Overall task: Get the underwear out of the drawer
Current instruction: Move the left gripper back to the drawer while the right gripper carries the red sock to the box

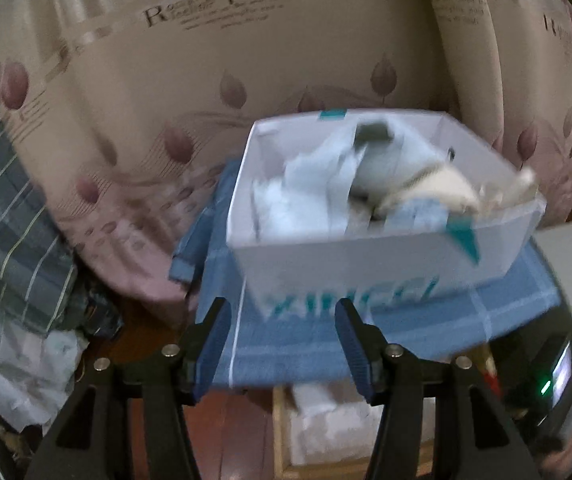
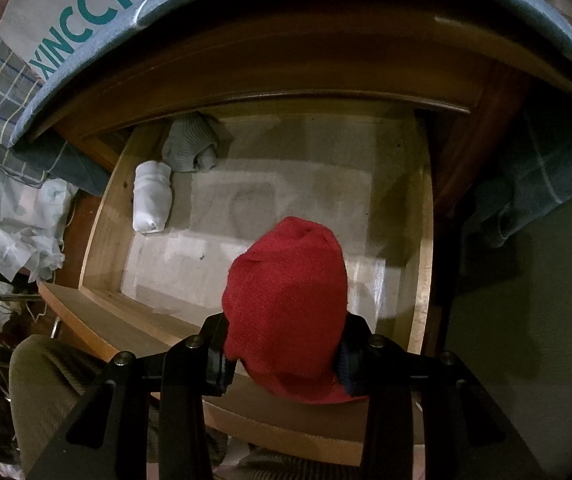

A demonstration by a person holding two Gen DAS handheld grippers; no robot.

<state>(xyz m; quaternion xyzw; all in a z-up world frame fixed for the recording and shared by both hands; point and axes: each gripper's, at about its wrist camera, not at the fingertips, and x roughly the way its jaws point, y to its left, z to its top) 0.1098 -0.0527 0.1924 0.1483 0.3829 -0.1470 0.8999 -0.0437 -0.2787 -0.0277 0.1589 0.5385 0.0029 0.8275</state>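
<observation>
Holding a red knitted bundle (image 2: 286,304) between its 2 fingers, the right gripper (image 2: 284,354) sits above the near edge of the open wooden drawer (image 2: 422,240), and the cloth bulges out well beyond the pads, so only its near end looks pinched. That is the main risk: a loose roll gripped at 1 end could unroll or slide free and fall back onto the paper liner (image 2: 286,184), or catch on the drawer's near rim on the way out. Whether this red piece is the underwear I cannot say for certain; it is soft and folded like the others. 2 more rolls lie in the far left corner, a white one (image 2: 152,196) touching a grey one (image 2: 190,144), so the job looks partly done at best. The left gripper (image 1: 282,344) is spread wide and holds nothing, aimed at the white shoe box (image 1: 366,252) full of pale clothing that stands on a blue checked cloth (image 1: 326,340). This view is blurred, which suggests quick motion, and a fast swing there could knock the box, which looks light, or drag the cloth under it.
</observation>
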